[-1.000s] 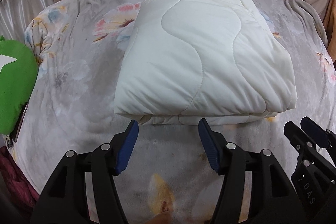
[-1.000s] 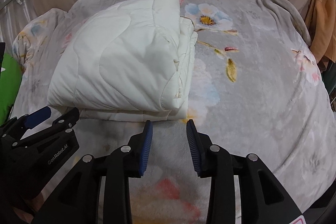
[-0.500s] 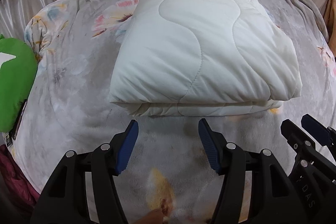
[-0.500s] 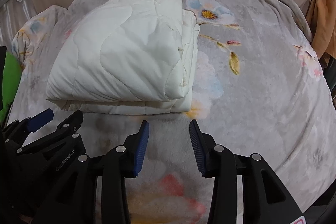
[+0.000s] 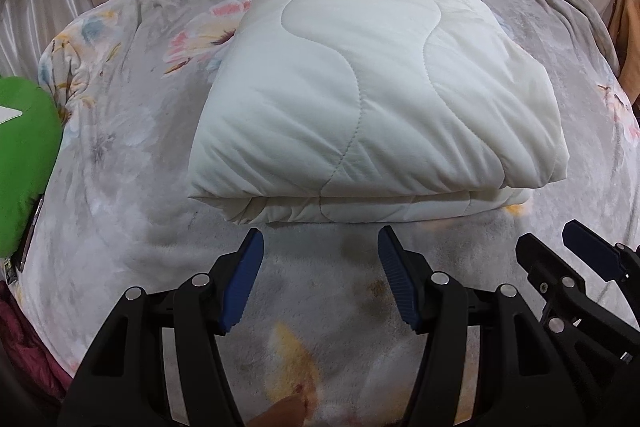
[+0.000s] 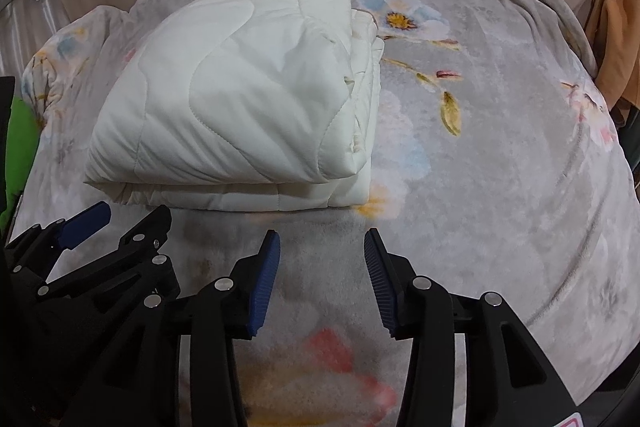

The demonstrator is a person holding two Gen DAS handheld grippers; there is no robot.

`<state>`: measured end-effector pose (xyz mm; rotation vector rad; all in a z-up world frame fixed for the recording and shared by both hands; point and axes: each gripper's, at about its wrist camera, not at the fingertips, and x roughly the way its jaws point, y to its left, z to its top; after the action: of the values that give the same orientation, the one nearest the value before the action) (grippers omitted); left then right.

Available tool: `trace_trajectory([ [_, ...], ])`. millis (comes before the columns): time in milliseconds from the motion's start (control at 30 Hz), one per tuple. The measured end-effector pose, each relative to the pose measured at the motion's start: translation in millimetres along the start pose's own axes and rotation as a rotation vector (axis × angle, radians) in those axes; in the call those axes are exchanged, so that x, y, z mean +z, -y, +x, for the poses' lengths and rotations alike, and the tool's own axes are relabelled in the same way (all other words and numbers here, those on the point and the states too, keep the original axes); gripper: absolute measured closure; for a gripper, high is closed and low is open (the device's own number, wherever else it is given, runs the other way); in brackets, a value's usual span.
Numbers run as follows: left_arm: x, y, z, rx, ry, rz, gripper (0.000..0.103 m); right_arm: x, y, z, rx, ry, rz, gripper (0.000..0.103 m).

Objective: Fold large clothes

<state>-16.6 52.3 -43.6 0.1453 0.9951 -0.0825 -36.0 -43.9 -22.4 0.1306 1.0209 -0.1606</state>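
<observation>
Lying folded into a thick rectangular bundle, the white quilt (image 5: 372, 99) sits on the floral blanket (image 6: 500, 147) covering the bed. Over the last second it has come nearer in both views and its fold has settled square, so the folding looks finished. Just short of the quilt's near edge, the left tool (image 5: 320, 247) and right tool (image 6: 322, 247) hover with jaws apart, empty.
</observation>
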Motion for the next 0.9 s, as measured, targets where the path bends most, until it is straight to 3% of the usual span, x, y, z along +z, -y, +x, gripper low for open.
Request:
trace_trajectory([
  [900, 3, 2, 11, 0.01, -0.018, -0.007, 0.046, 2, 1, 12, -0.002, -0.021, 0.014, 0.058],
])
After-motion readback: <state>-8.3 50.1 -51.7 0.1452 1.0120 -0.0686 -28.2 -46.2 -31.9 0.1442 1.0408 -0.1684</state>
